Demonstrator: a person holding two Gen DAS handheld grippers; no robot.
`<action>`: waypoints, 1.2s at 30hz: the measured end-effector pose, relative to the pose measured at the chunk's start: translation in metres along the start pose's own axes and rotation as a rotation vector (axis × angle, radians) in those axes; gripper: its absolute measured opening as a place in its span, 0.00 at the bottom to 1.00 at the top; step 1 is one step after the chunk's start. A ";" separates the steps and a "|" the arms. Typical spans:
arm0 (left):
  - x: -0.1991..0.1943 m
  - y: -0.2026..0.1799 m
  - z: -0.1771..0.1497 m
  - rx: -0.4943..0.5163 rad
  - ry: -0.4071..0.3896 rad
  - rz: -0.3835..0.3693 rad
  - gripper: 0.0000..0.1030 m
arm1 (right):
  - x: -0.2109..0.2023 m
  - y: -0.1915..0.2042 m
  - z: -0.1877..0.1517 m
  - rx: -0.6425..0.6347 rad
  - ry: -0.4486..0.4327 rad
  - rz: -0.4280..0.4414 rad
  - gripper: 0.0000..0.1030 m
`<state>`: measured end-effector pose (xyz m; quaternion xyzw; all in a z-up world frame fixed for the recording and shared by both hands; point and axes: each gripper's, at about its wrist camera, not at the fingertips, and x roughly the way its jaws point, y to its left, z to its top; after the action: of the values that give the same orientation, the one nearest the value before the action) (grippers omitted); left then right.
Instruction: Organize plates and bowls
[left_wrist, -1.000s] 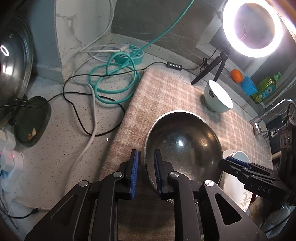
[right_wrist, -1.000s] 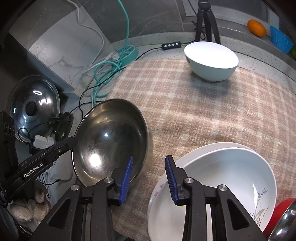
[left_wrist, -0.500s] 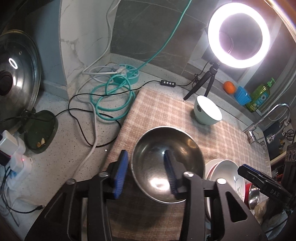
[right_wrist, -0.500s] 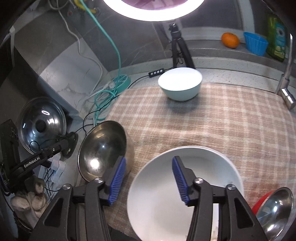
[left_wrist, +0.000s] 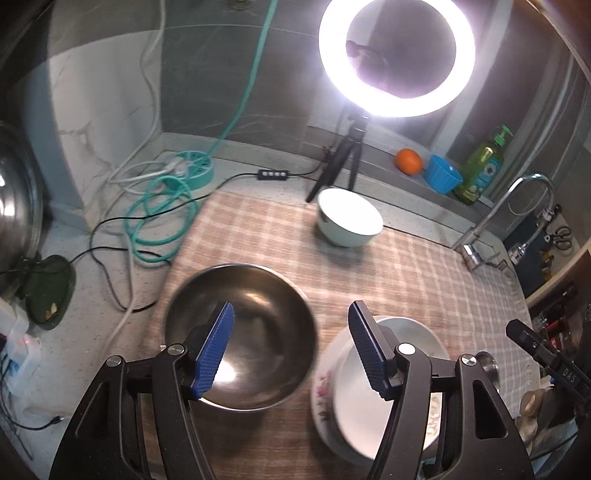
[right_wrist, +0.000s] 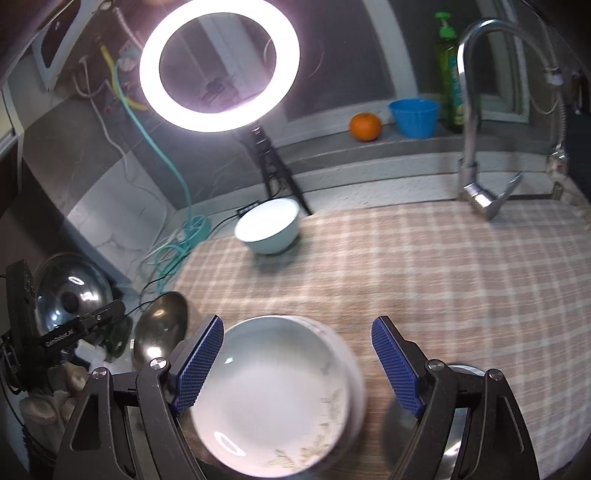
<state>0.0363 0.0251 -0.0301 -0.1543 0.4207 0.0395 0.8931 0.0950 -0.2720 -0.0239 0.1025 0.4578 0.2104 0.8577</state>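
**Both grippers free above the dishes: choosing the next pick**

The left gripper (left_wrist: 290, 347) hangs with its blue pads wide apart and empty above the steel bowl (left_wrist: 240, 332), which sits upright at the near left of the checked cloth (left_wrist: 406, 266) covering the tabletop. The right gripper (right_wrist: 295, 365) is likewise spread and holds nothing, over the stacked white plates (right_wrist: 277, 398) just right of that bowl. A pale green bowl (left_wrist: 349, 221) stands well apart at the far side, near the ring light's tripod (left_wrist: 341, 155) (its rim looks thick and easy to pinch).

My judgement is that a new item is being selected. To do it well, come down on a rim, one pad inside and one outside, rather than spanning a whole dish. The steel bowl is slick and rounded, so grip it squarely and lift level. Another metal dish (right_wrist: 458, 435) lies at the near right, mostly hidden.
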 end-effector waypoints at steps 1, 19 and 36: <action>0.000 -0.008 0.000 0.013 -0.002 -0.002 0.65 | -0.006 -0.005 0.001 -0.007 -0.018 -0.027 0.77; 0.010 -0.106 -0.017 0.163 0.002 -0.110 0.76 | -0.076 -0.107 -0.004 -0.047 -0.102 -0.288 0.77; 0.061 -0.191 -0.085 0.321 0.253 -0.194 0.64 | -0.060 -0.152 -0.046 0.084 0.022 -0.219 0.76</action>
<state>0.0514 -0.1862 -0.0810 -0.0534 0.5133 -0.1338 0.8460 0.0677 -0.4351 -0.0613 0.0854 0.4839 0.0970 0.8655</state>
